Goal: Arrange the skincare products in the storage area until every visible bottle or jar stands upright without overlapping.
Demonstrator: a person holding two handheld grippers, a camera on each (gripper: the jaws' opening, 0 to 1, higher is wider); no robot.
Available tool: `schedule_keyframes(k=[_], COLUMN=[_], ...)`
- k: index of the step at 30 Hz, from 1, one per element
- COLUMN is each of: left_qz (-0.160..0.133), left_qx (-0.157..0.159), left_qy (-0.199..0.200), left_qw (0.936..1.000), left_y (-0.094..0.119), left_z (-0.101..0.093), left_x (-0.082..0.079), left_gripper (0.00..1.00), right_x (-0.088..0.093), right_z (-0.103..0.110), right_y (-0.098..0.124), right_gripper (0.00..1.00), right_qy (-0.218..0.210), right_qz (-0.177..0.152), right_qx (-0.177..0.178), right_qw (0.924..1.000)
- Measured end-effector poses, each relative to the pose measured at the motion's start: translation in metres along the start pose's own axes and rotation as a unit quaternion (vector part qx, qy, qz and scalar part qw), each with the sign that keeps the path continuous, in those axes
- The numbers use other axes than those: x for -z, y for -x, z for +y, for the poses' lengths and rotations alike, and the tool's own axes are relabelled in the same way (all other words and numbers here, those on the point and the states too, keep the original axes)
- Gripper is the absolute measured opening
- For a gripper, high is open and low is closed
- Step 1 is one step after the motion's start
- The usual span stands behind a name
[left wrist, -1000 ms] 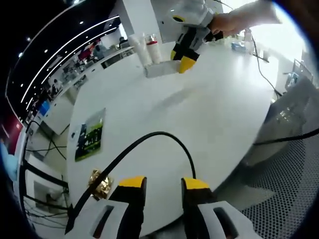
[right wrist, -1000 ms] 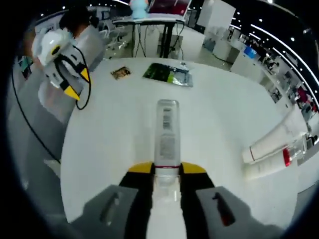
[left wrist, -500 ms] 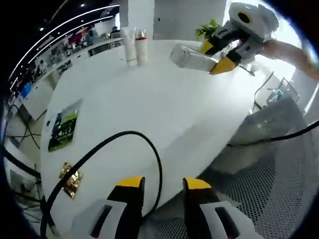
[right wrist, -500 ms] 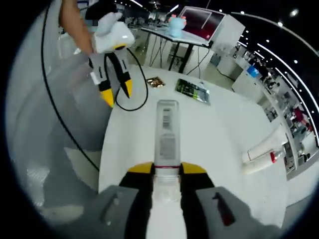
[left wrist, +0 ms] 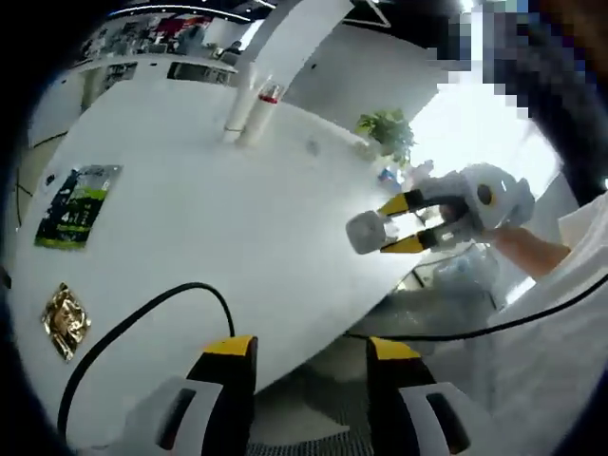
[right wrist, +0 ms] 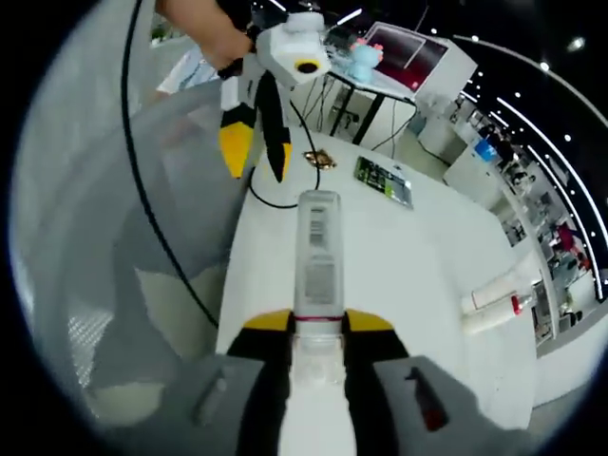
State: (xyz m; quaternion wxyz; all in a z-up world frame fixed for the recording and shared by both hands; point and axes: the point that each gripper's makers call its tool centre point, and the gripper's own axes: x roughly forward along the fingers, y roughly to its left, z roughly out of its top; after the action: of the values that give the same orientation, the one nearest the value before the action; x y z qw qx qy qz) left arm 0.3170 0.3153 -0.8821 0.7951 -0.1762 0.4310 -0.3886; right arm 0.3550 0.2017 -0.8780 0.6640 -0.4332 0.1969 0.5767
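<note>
My right gripper (right wrist: 318, 325) is shut on a clear bottle (right wrist: 318, 249) with a printed label, which lies along the jaws and points out over the white table (right wrist: 408, 275). In the left gripper view the same right gripper (left wrist: 392, 228) holds that bottle (left wrist: 365, 232) sideways near the table's edge (left wrist: 285, 228). My left gripper (left wrist: 312, 353) stands open with nothing between its jaws, low over the near rim. It also hangs open above the table's far end (right wrist: 256, 157). Two white tubes (left wrist: 251, 103), one with a red band, stand together at the far side (right wrist: 494, 306).
A green leaflet (left wrist: 74, 194) and a gold packet (left wrist: 65, 320) lie flat on the table, and they appear again as the leaflet (right wrist: 385, 180) and packet (right wrist: 319, 160). A black cable (left wrist: 142, 323) loops across the near rim. A potted plant (left wrist: 385, 133) stands beyond the table.
Both hands have swung, so both views shifted. The right gripper with the bottle has dropped toward the table's edge. The left gripper now looks nearer and larger in the right gripper view.
</note>
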Motion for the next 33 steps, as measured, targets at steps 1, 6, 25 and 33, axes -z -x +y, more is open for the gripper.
schedule_keyframes(k=[1,6,25,33], left_qz=[-0.001,-0.044,-0.088,-0.093], left_qx=[0.01,0.076,0.123,0.126], left_qy=[0.01,0.058,0.181,0.162], left_qw=[0.9999,0.9945,0.9716,0.9743], left_y=[-0.001,-0.013,-0.03,-0.027], left_z=[-0.006,-0.038,-0.058,-0.059], left_x=[-0.004,-0.03,-0.03,-0.027], left_gripper=[0.48,0.52,0.26,0.23], right_x=[-0.001,-0.012,-0.04,-0.041], right_z=[0.0,0.005,0.021,0.022], right_y=[0.0,0.001,0.003,0.001], right_gripper=[0.19,0.19,0.19,0.21], right_qy=[0.006,0.021,0.076,0.06], right_qz=[0.001,-0.006,-0.028,-0.037], right_qx=[0.0,-0.001,-0.006,-0.01], right_qw=[1.0,0.9998,0.9967,0.9975])
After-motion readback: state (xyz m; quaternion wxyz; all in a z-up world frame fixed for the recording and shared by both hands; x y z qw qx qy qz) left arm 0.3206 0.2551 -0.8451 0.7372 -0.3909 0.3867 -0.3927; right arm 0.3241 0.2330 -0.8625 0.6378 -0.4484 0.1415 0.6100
